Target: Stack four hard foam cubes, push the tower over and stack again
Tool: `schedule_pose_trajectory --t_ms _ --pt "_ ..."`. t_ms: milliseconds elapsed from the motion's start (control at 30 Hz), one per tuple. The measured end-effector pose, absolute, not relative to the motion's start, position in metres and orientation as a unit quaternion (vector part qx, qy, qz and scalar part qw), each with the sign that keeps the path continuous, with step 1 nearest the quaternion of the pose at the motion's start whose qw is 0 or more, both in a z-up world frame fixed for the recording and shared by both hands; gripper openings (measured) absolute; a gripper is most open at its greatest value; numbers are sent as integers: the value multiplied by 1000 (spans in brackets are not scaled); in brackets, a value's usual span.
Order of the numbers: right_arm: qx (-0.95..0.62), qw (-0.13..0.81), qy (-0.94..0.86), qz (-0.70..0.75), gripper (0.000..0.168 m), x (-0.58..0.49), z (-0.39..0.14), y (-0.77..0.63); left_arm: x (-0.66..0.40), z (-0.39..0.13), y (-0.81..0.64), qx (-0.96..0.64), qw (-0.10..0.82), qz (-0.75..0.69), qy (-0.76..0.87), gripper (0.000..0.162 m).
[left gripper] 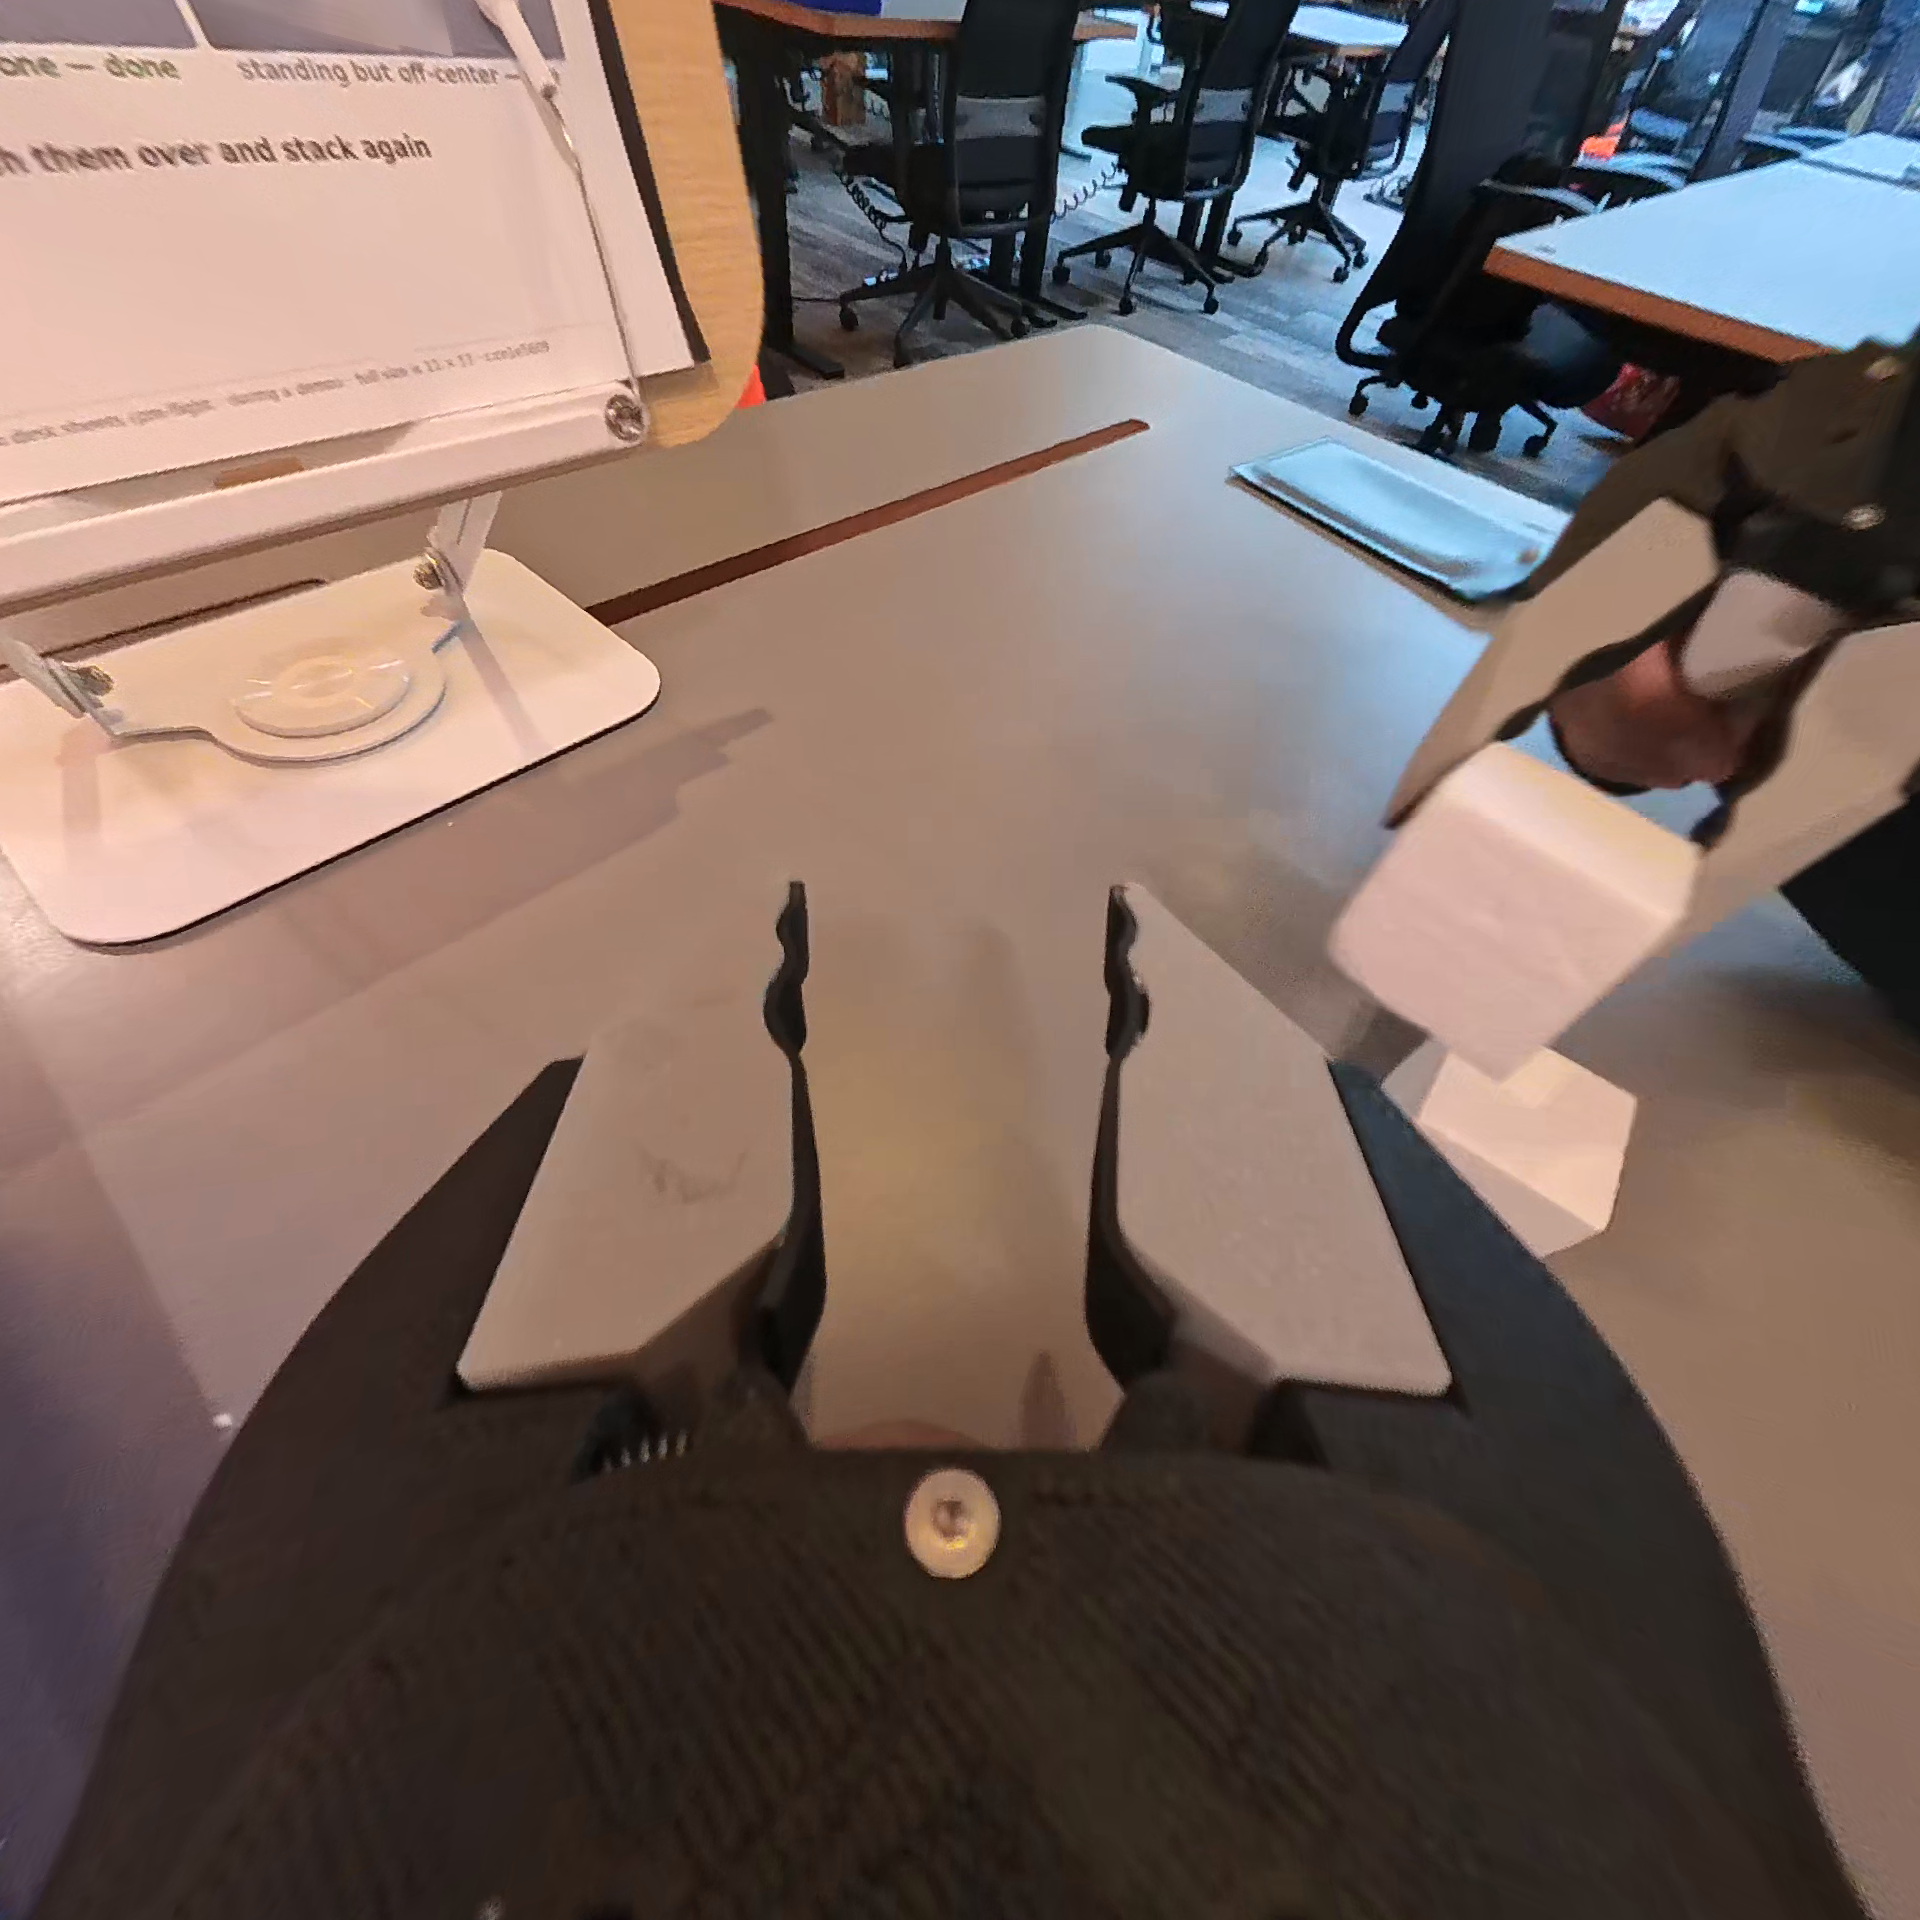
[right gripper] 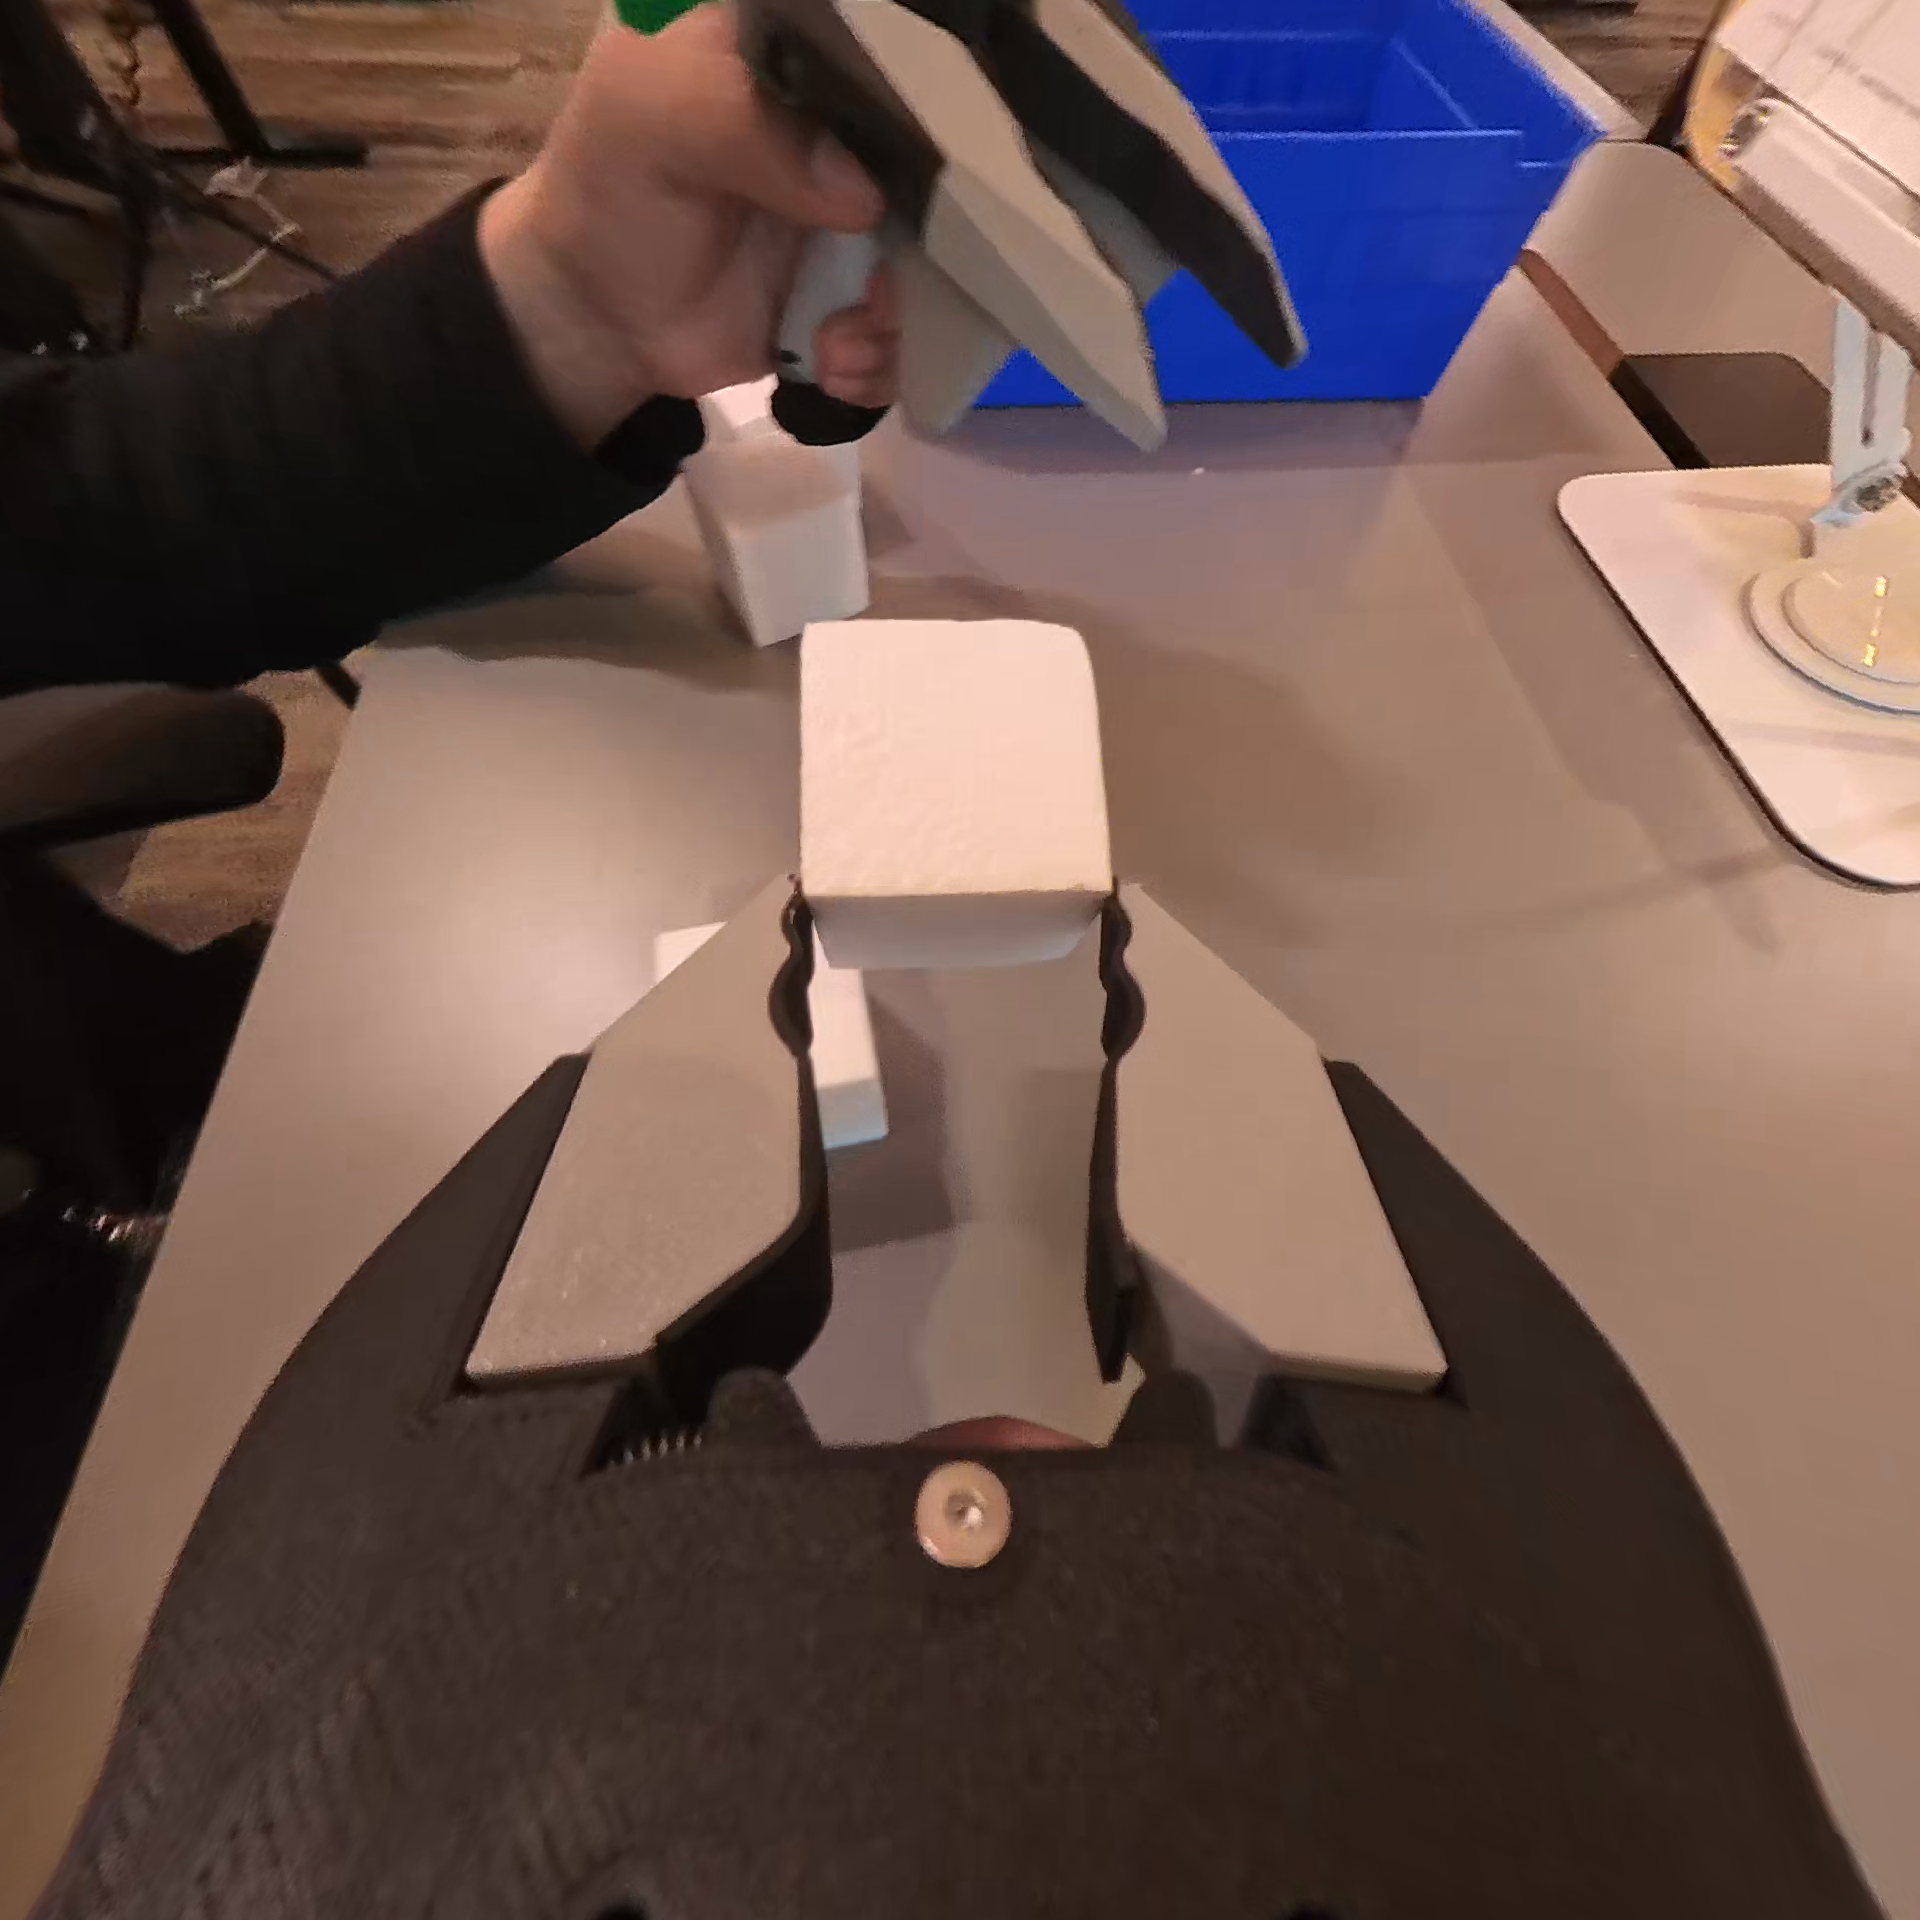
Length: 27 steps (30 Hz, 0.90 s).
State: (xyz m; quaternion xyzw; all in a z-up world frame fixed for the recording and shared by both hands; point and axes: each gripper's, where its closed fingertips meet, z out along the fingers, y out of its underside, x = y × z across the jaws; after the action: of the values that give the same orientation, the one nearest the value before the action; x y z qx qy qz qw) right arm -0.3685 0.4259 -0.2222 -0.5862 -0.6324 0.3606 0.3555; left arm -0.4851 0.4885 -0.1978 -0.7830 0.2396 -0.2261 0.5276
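While a white foam cube is clamped between the tips of the right gripper above the grey table, stacking is judged under way. Just below it, another cube is seen; lowering squarely onto it is called for. Beyond the held cube, two stacked cubes stand, and the left gripper is held apart, empty.

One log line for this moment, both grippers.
right gripper: shut on foam cube, lifted | left gripper: open, empty | two cubes on table
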Motion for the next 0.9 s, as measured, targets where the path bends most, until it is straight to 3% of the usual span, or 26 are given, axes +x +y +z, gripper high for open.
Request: schedule_pose_trajectory --t_ms 33,900 --pt "-578 352 -642 360 53 -366 -222 419 -483 -201 489 -786 523 -224 243 56" --pt "-565 274 -714 309 53 -350 -248 385 -473 -222 491 -806 496 -176 273 56"
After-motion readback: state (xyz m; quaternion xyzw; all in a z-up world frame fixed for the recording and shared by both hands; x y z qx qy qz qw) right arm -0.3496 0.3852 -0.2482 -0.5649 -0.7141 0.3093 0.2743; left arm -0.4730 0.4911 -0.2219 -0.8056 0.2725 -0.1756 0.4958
